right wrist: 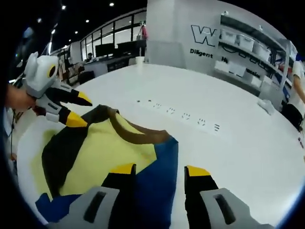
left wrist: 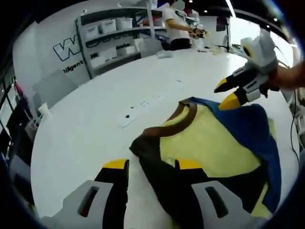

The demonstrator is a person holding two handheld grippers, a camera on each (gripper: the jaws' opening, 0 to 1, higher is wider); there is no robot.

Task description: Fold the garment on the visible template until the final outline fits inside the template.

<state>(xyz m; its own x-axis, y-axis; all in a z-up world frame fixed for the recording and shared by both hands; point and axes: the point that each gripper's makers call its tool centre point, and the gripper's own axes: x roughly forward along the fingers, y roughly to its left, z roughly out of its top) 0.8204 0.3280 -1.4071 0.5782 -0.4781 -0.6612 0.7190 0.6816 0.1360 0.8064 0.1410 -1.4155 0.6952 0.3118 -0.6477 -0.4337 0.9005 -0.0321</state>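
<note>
A garment with a yellow body, brown collar and sleeve, and blue parts lies crumpled on the white table. My left gripper is open low over its brown edge, and dark fabric runs between the jaws. The right gripper hovers open above the blue shoulder near the collar. In the right gripper view, the garment spreads to the left. My right gripper is open there, with blue fabric below and between its jaws. The left gripper stands open at the garment's far dark edge, held by a hand.
A row of small dark marks runs across the table beyond the garment, the same marks showing in the right gripper view. Shelves with white bins and a standing person are behind the table. A small white item lies at its far side.
</note>
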